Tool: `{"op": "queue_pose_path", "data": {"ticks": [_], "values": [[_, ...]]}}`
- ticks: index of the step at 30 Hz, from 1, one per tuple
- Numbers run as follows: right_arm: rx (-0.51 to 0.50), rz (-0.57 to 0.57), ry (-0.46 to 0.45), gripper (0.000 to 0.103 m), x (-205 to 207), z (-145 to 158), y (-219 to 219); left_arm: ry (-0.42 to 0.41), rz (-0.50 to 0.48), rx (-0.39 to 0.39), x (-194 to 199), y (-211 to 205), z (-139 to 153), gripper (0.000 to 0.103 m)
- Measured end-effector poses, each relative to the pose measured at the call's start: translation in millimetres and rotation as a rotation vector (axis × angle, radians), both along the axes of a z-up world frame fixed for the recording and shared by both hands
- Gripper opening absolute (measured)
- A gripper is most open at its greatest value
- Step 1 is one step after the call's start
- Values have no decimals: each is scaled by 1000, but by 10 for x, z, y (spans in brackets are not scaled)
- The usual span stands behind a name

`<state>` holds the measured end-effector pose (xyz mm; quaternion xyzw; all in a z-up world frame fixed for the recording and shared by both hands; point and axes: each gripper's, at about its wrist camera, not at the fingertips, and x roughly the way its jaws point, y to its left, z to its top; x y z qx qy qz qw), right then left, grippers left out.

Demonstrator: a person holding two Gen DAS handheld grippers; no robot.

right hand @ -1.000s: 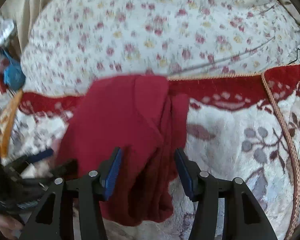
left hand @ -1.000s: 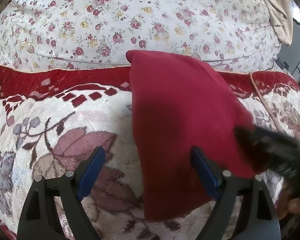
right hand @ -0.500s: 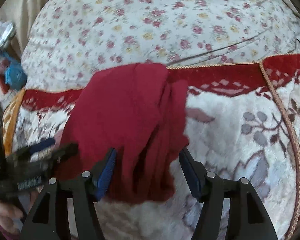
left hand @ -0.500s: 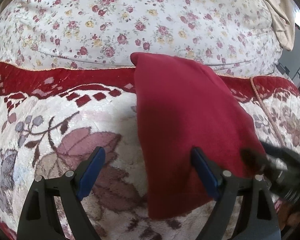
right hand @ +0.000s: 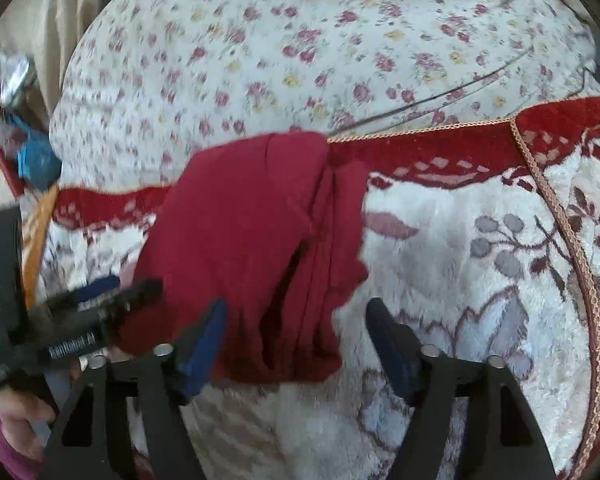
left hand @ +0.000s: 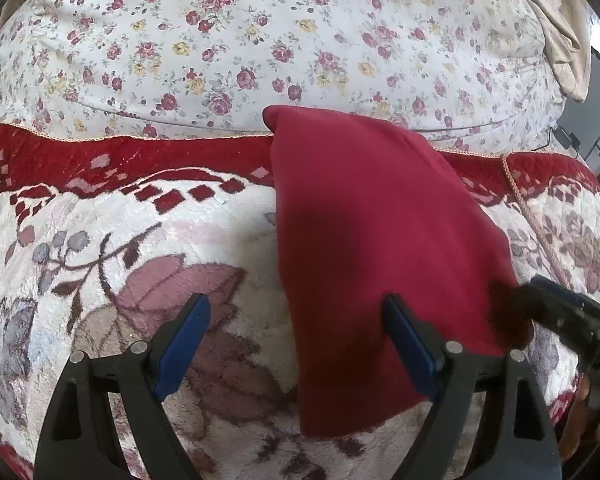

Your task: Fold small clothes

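The right gripper (right hand: pixel 296 344) has just been spreading its jaws, released, over the near end of the folded red garment (right hand: pixel 252 240). The left gripper (left hand: pixel 296 344) is hanging wide open, gripping nothing. The garment is lying on the plush blanket (left hand: pixel 100 248), its long axis running from lower centre toward the floral quilt (left hand: pixel 300 40) at upper frame.

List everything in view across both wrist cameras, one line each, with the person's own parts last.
red garment: one, dark red, folded into a long strip on the plush blanket, its far end reaching the floral quilt.
plush blanket: one, cream with a leaf pattern and a red border, under the garment.
floral quilt: one, white with small roses, beyond the blanket.
beige cloth: one, at the upper right of the left view.
blue item: one, left edge of the right view; too blurred to identify.
left hand-held gripper: black with blue pads, open, over the garment's near end.
right hand-held gripper: same colours, open, jaws just widened, garment edge between them unpinched.
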<state>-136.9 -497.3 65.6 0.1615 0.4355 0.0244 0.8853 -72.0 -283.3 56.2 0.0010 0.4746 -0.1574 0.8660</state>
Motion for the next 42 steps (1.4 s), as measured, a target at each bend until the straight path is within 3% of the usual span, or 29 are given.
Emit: {"op": "queue_pose_path", "data": {"ticks": [6, 9, 14, 21, 26, 28, 29, 31, 33, 39, 42], "values": [[81, 11, 9, 84, 293, -122, -138, 10, -21, -53, 55, 19, 7, 87], [137, -5, 45, 84, 467, -240, -293, 49, -41, -137, 166, 61, 12, 91], [223, 35, 31, 89, 711, -395, -429, 130, -15, -283, 441, 171, -38, 97], [271, 113, 23, 92, 970, -490, -328, 228, -17, -355, 673, 130, -289, 100], [322, 129, -13, 91, 1017, -587, -320, 190, -58, -326, 679, 0, -320, 101], [301, 132, -15, 82, 1017, -561, -296, 176, -94, -313, 648, -66, -301, 90], [291, 130, -20, 78, 1008, -533, -277, 176, -117, -322, 631, -84, -276, 74], [293, 128, -19, 67, 976, -481, -264, 154, -122, -293, 575, -109, -180, 68], [292, 134, -14, 62, 914, -373, -233, 126, -133, -287, 495, -95, -63, 57], [357, 210, -29, 62, 505, 29, -60, 109, -169, -302, -4, 141, 444, 55], [368, 233, 21, 66, 302, -14, 125, 142, -137, -283, -220, 314, 444, 56]]}}
